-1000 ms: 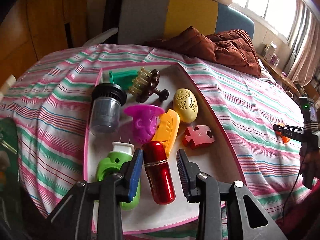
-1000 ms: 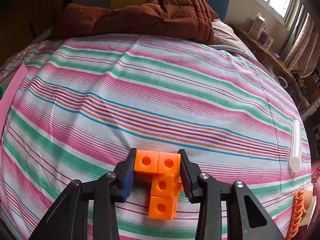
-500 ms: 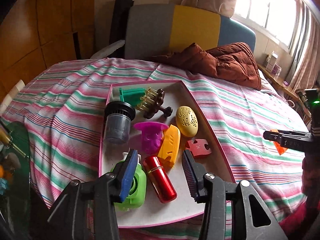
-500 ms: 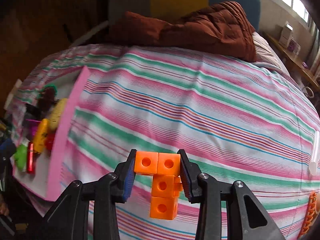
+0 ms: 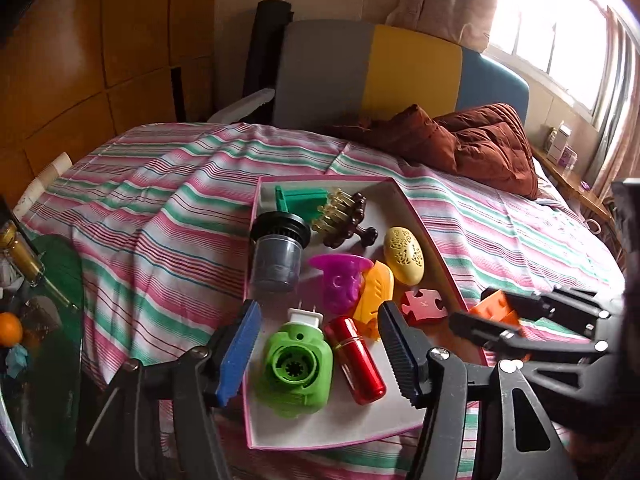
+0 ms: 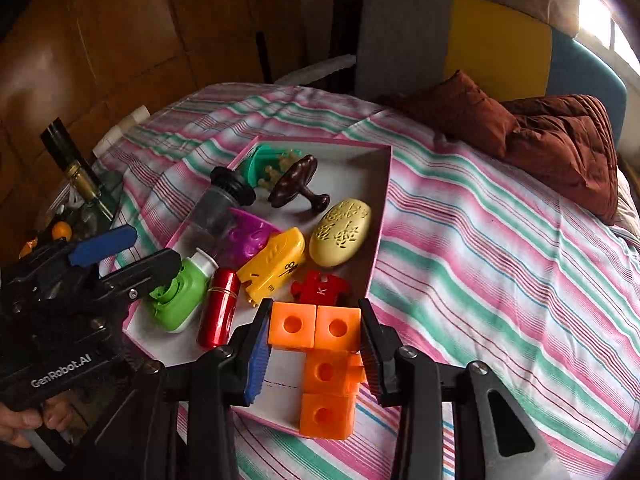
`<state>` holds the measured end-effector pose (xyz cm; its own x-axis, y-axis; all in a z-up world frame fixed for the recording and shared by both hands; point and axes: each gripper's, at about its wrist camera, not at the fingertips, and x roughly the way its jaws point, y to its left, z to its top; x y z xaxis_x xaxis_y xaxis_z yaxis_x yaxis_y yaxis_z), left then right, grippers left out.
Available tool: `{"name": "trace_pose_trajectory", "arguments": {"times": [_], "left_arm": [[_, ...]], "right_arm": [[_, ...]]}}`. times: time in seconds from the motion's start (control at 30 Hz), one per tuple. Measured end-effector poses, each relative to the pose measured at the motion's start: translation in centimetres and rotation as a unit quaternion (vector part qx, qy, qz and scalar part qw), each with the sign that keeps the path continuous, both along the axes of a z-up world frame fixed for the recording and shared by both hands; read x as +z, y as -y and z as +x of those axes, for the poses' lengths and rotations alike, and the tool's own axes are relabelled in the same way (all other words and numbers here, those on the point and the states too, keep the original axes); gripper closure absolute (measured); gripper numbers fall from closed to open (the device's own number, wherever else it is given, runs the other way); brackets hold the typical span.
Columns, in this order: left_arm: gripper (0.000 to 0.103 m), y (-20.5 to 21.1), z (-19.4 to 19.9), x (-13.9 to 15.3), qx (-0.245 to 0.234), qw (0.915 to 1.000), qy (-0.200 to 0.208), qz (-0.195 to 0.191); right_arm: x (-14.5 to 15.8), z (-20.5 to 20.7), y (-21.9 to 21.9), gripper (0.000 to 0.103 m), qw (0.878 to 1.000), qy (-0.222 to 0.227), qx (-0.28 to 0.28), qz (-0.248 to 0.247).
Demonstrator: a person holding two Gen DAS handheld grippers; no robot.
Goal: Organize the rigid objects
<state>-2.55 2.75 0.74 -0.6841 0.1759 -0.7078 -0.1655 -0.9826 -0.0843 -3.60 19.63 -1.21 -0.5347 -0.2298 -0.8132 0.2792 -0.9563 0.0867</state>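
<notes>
A pink-rimmed white tray (image 5: 432, 240) (image 6: 382, 184) lies on the striped bedspread. It holds a red cylinder (image 5: 356, 360) (image 6: 219, 307), a green plug device (image 5: 298, 368) (image 6: 180, 292), a yellow case (image 6: 274, 262), a cream oval (image 6: 340, 232), a red puzzle piece (image 6: 320, 288), a purple piece and a grey jar (image 5: 278, 258). My left gripper (image 5: 318, 354) is open and empty above the tray's near end. My right gripper (image 6: 314, 346) is shut on an orange block cluster (image 6: 320, 356) (image 5: 494, 314), held over the tray's near right corner.
A brown quilt (image 6: 560, 140) lies at the far right of the bed, before a grey, yellow and blue headboard. A side table on the left holds a dark bottle (image 6: 76, 168) and an orange fruit (image 5: 10, 328). A brown knobbed object and a green piece lie at the tray's far end.
My right gripper has carried the orange blocks left from the open bedspread to the tray's near right corner. My left gripper has drawn back from the red cylinder and stays open.
</notes>
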Motion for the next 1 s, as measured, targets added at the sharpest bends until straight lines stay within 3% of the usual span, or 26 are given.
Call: {"name": "trace_pose_trajectory", "arguments": {"times": [0.1, 0.27, 0.33, 0.63, 0.77, 0.9, 1.0], "left_arm": [[0.033, 0.4, 0.1, 0.1, 0.006, 1.0, -0.005, -0.004], [0.011, 1.2, 0.2, 0.2, 0.012, 0.9999, -0.005, 0.008], [0.001, 1.3, 0.3, 0.2, 0.02, 0.9998, -0.005, 0.005], [0.0, 1.6, 0.7, 0.5, 0.066, 0.9976, -0.008, -0.021], [0.001, 2.5, 2.0, 0.6, 0.057, 0.9976, -0.032, 0.024], [0.007, 2.3, 2.6, 0.6, 0.075, 0.9958, -0.049, -0.017], [0.008, 2.6, 2.7, 0.5, 0.085, 0.995, -0.047, -0.023]], "right_arm": [[-1.4, -0.4, 1.2, 0.064, 1.0, 0.012, 0.0, 0.006], [-3.7, -1.1, 2.0, 0.061, 0.999, 0.051, -0.009, 0.008], [-3.8, -0.8, 2.0, 0.058, 0.999, 0.045, -0.014, 0.001], [-1.7, 1.4, 0.7, 0.057, 0.996, -0.02, -0.091, -0.015], [-0.7, 1.9, 0.3, 0.057, 0.991, -0.034, -0.128, -0.014], [-0.2, 2.3, 0.5, 0.057, 0.987, -0.044, -0.153, 0.016], [0.3, 2.7, 0.5, 0.057, 0.985, -0.054, -0.164, 0.027]]}}
